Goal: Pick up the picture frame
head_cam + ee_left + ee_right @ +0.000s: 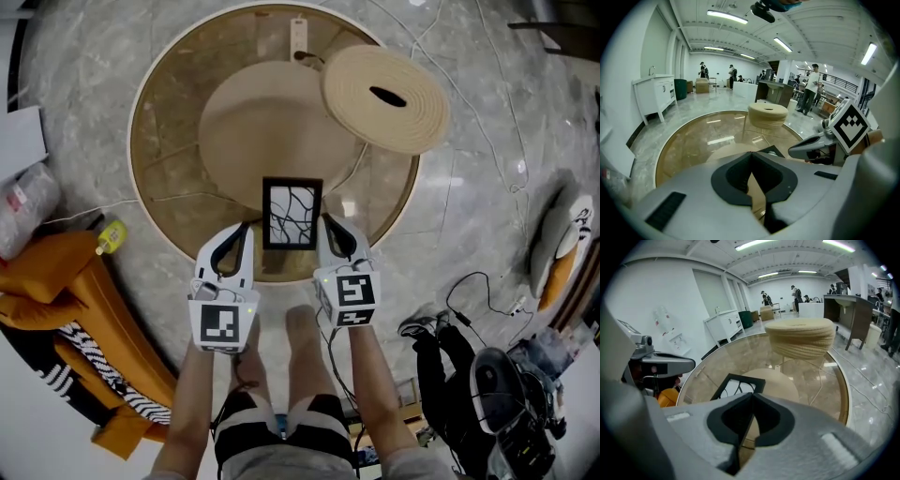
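Note:
The picture frame (292,214) is black with a white, branch-patterned picture and lies flat on the round glass table (164,141), near its front edge. My left gripper (246,228) hovers just left of the frame and my right gripper (327,220) just right of it. Each has its jaws closed together with nothing between them. In the left gripper view only a dark corner of the frame (772,150) shows past my left gripper (751,157). The right gripper view shows the frame (745,378) ahead and to the left of my right gripper (751,397).
A coiled woven disc (384,98) stands raised over the table's far right. An orange seat (56,272) and a yellow bottle (111,236) lie at the left. Bags and cables (497,375) sit on the marble floor at the right. A white cabinet (654,93) stands beyond, and people are far off.

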### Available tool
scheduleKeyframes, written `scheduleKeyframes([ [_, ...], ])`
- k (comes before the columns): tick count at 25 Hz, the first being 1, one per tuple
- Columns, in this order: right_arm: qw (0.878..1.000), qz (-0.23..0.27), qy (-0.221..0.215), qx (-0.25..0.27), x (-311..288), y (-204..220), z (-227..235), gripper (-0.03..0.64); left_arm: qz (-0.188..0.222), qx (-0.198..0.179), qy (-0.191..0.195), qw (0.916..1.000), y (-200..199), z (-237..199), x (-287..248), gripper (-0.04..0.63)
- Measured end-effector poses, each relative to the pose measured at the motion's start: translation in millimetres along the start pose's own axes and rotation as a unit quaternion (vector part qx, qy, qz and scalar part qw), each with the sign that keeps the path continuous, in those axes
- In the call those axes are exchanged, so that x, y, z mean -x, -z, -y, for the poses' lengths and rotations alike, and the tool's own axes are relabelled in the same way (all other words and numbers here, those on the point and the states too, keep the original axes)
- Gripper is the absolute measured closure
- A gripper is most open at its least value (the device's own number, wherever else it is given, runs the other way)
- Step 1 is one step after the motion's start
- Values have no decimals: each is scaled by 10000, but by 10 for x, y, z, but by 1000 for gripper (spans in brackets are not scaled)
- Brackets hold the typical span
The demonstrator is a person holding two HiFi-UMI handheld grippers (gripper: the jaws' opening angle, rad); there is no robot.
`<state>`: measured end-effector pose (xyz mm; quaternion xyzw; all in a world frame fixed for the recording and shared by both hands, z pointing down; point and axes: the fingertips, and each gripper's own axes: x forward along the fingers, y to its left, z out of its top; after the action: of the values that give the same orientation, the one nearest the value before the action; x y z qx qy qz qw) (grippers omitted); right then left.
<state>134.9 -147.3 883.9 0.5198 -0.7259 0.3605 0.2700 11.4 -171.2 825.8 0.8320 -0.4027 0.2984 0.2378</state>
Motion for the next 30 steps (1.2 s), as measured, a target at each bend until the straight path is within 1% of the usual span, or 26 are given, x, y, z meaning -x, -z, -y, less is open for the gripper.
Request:
scheduleKeyframes([
  [1,10000,-74,-15,-65,-39,31,-6,580,1,-159,50,9999,39,-3,-21,578],
  [2,9998,-146,-40,-128,-78,49,-16,525,-4,-227,69,9997,64,-9,-37,578],
  [5,9993,-300,1,-202,-172,78,-13,512,-88,114,-58,9999,87,-50,-56,578],
  [6,9992,-332,31,-197,-202,77,-5,509,-92,100,-62,9999,97,-67,-61,578],
  [9,9983,-531,72,-224,-280,100,10,509,-88,-60,-18,9999,127,-110,-67,578],
  [12,9976,-641,69,-250,-328,125,15,509,-138,197,-90,9997,132,-142,-63,578],
  [16,9976,-634,34,-273,-339,133,2,521,-104,1,-31,9999,163,-187,-77,578],
  [17,9975,-647,54,-290,-339,145,6,523,-111,45,-47,9999,166,-196,-77,578],
  [19,9969,-696,130,-347,-344,169,13,527,-149,265,-122,9995,163,-219,-70,578],
  [21,9961,-722,198,-459,-357,169,14,538,-145,256,-126,9995,170,-246,-63,578],
  [23,9956,-692,286,-561,-360,156,32,549,-107,89,-65,9999,174,-256,-55,578],
  [24,9956,-651,345,-574,-357,147,43,551,-102,103,-69,9999,162,-260,-44,578],
  [26,9961,-526,439,-555,-342,119,46,552,-118,300,-144,9994,122,-287,-8,578],
  [27,9965,-458,459,-533,-330,98,37,552,-105,306,-159,9994,108,-309,10,578],
  [29,9972,-337,448,-489,-300,45,9,552,-37,107,-127,9999,89,-353,34,578],
  [30,9975,-283,432,-474,-281,13,-7,552,-23,92,-137,9999,71,-368,49,578],
])
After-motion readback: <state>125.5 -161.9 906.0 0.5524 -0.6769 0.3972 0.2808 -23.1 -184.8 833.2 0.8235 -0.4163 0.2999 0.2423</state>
